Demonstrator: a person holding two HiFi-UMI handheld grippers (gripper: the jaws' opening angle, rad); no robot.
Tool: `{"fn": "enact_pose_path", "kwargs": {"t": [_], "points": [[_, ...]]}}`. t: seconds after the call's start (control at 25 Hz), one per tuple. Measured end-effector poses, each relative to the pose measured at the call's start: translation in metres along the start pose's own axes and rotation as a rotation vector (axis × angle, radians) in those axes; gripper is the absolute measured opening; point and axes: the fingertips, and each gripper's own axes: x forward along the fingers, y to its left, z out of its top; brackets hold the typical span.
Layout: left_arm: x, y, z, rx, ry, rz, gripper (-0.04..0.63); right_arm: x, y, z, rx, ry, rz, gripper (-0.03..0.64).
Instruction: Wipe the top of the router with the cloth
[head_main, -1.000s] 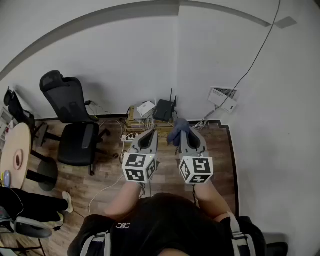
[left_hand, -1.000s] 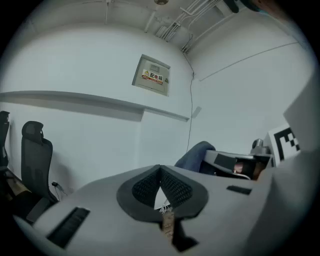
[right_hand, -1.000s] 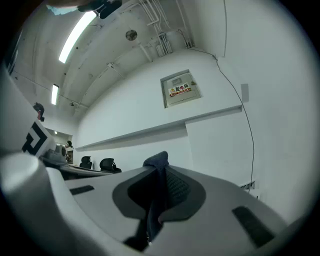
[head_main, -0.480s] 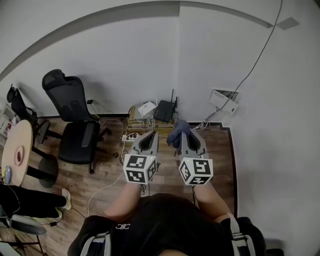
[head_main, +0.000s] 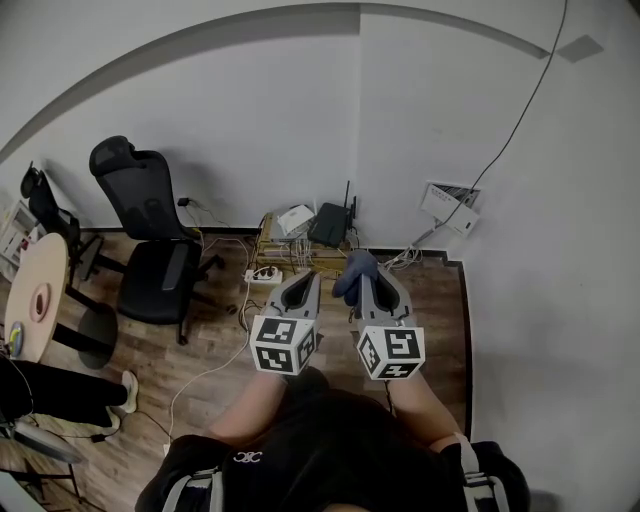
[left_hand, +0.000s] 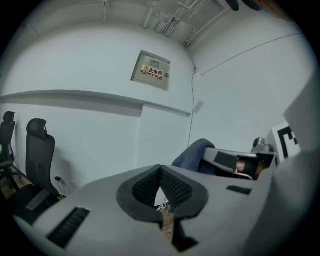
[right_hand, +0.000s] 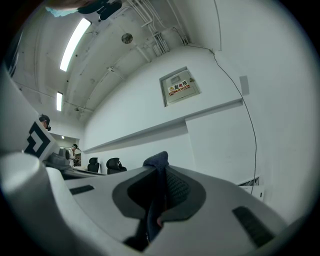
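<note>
The left tongs (head_main: 303, 278) (left_hand: 160, 171) are held with their jaws pressed together at the tips, and nothing is gripped between them. The right tongs (head_main: 369, 276) (right_hand: 161, 176) are clamped on a dark blue, bunched cloth (head_main: 352, 270) (right_hand: 156, 161), which is pinched between the pads and bulges out past the jaw tips. In the left gripper view the cloth (left_hand: 192, 154) is seen to the right, beside the left tongs. The two tongs are held side by side, close but apart.

The flat black router with upright antennas (head_main: 328, 222) is seen ahead of both tongs, well apart from the cloth, on a low wooden shelf (head_main: 266, 240) against the white wall. A white power strip (head_main: 263, 273) lies on the wooden floor (head_main: 440, 300) just ahead and left of the left tongs. A black swivel office chair (head_main: 150, 255) stands further left. A white wall box with a yellow label (left_hand: 151, 70) (right_hand: 180, 86) is mounted high above the tongs.
</note>
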Motion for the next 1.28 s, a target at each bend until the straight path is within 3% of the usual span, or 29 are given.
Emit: {"fn": "enact_pose_path", "kwargs": {"t": [0.48,0.88,1.28], "points": [[0.05,0.005,0.001,-0.006,-0.005,-0.032,0.0,0.034,-0.034,-0.011,-0.006,0.022,-0.03,0.006],[0.125,0.036,0.023,-0.023,-0.024,-0.058,0.0,0.106,-0.069,-0.007,-0.031,0.027,-0.048,0.006],[0.19,0.091,0.042,-0.057,-0.009,-0.036,0.0,0.195,-0.082,-0.004,-0.043,0.045,-0.019,0.006]]}}
